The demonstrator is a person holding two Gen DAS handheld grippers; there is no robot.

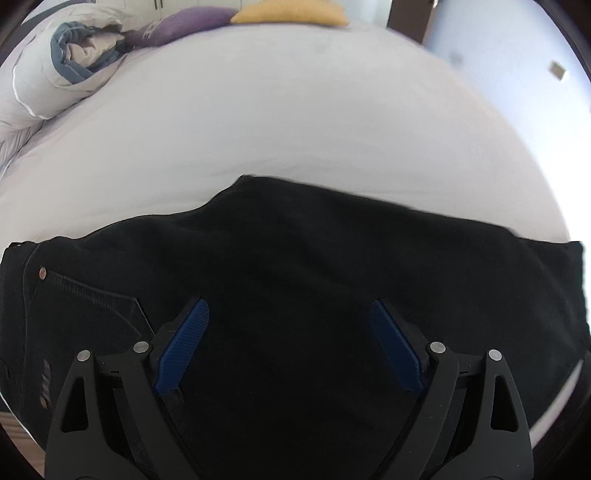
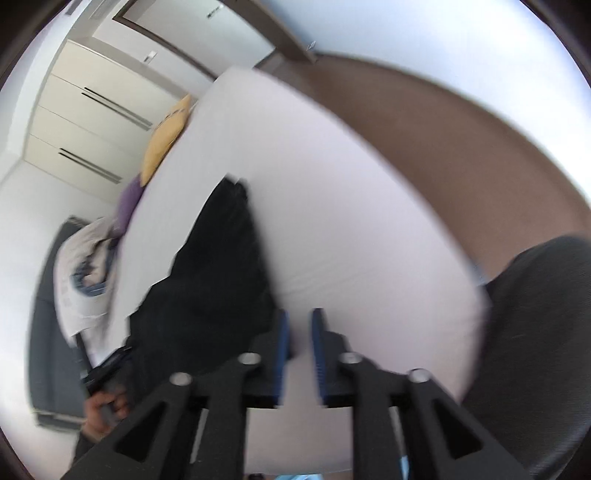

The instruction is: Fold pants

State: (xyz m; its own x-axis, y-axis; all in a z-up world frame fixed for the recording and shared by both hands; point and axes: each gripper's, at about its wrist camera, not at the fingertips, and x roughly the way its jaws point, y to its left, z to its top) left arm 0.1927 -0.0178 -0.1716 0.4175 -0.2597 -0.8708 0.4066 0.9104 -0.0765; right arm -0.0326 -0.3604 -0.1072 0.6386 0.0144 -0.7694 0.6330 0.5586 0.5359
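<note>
The black jeans (image 1: 295, 280) lie flat across the near part of the bed (image 1: 258, 122), waistband and pocket rivet toward the left.

Left gripper (image 1: 290, 314): jaws wide apart above the denim, holding nothing.

Right gripper (image 2: 300, 325): jaws nearly together, nothing between them, over bare sheet beside the jeans.

Risk: the narrow right jaws may pinch only one layer, or the sheet, and skew the fold.

Clearance: ample sheet beyond the jeans; rolled duvet (image 1: 66, 62) and pillows (image 1: 291, 13) well apart; mattress edge near on the right.
</note>
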